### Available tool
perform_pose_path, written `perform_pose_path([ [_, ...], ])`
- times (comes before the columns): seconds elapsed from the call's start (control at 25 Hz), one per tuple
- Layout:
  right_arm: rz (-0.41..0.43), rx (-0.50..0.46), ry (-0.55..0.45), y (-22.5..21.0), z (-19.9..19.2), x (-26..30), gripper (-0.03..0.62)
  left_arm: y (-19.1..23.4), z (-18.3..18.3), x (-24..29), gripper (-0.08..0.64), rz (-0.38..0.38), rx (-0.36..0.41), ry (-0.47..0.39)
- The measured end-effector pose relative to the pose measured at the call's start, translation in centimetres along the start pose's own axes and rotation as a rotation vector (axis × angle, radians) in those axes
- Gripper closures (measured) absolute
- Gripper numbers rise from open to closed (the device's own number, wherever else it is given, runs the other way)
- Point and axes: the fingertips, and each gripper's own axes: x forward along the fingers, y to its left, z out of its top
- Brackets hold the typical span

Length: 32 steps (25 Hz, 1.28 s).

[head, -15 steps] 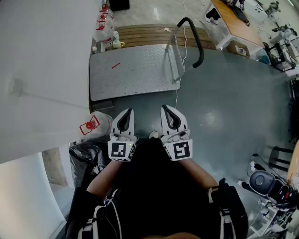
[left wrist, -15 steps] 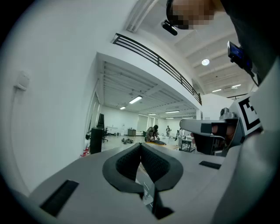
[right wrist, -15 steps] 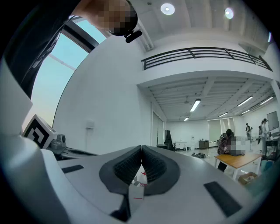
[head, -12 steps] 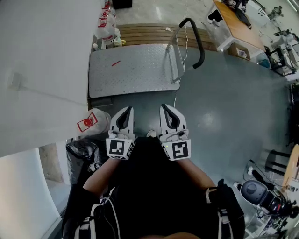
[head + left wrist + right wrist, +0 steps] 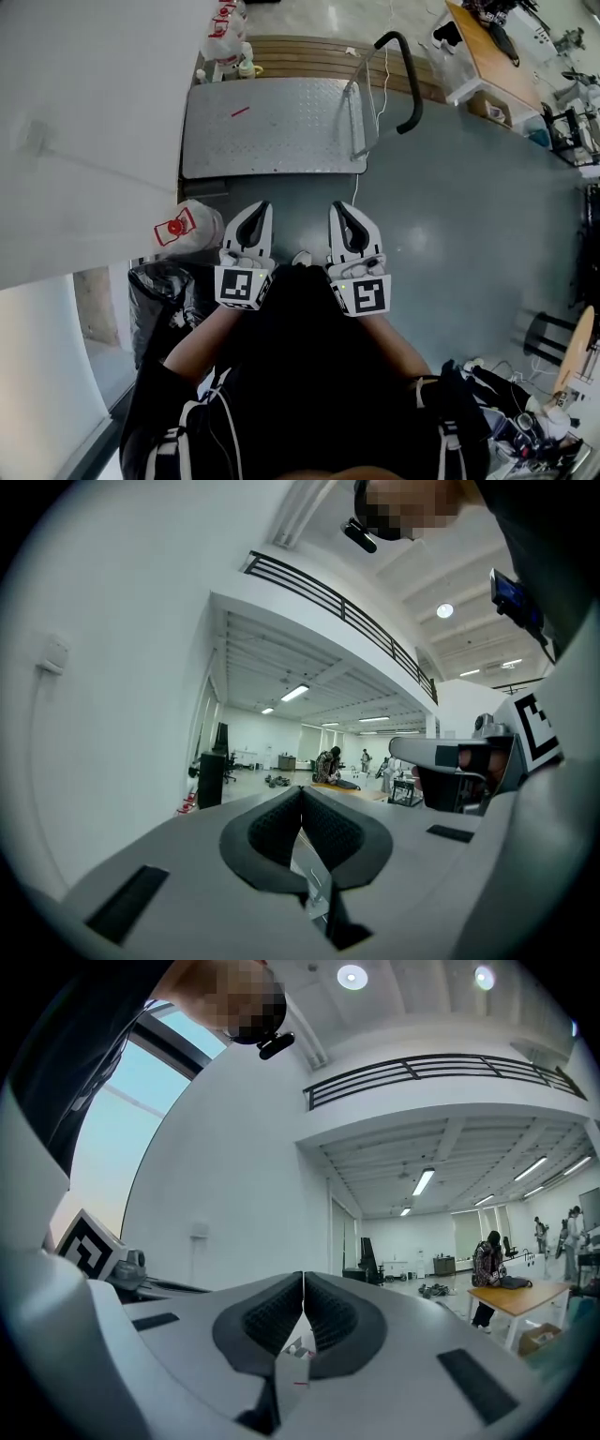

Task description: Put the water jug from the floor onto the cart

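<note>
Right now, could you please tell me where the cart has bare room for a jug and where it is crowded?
Nearly the whole cart deck is bare, from the small red item near its far left across to the handle. Crowded along the wall: a water jug beside a black bag, more jugs beyond the deck.

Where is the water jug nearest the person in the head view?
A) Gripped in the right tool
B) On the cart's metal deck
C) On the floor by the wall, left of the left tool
C: the water jug sits on the floor against the wall, just left of the left tool, with the cart farther ahead; the right tool is shut on nothing.
</note>
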Motion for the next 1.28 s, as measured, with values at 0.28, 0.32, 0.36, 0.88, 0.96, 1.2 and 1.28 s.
perform_pose_path([
  [0.28, 0.028, 0.031, 0.027, -0.3, -1.2, -1.0, 0.574, -1.0, -1.1, -0.7, 0.541, 0.019, 0.019, 0.016],
  [0.32, 0.037, 0.034, 0.032, -0.3, -1.3, -1.2, 0.574, -1.1, -1.3, -0.7, 0.541, 0.027, 0.018, 0.019],
  [0.36, 0.044, 0.034, 0.037, -0.4, -1.4, -1.4, 0.574, -1.1, -1.5, -0.8, 0.541, 0.035, 0.017, 0.023],
  [0.88, 0.112, 0.082, 0.091, -1.3, -4.0, -3.4, 0.572, -3.9, -4.8, -1.5, 0.541, 0.081, 0.035, 0.114],
  [0.96, 0.121, 0.09, 0.099, -1.3, -4.4, -3.6, 0.572, -3.7, -4.9, -1.7, 0.541, 0.094, 0.031, 0.119],
  [1.2, 0.104, 0.106, 0.093, -1.8, -4.7, -3.5, 0.572, -3.6, -4.5, -1.9, 0.541, 0.093, 0.061, 0.12],
  [1.28, 0.096, 0.11, 0.087, -1.8, -4.5, -3.1, 0.572, -3.4, -4.1, -1.7, 0.541, 0.092, 0.066, 0.115],
])
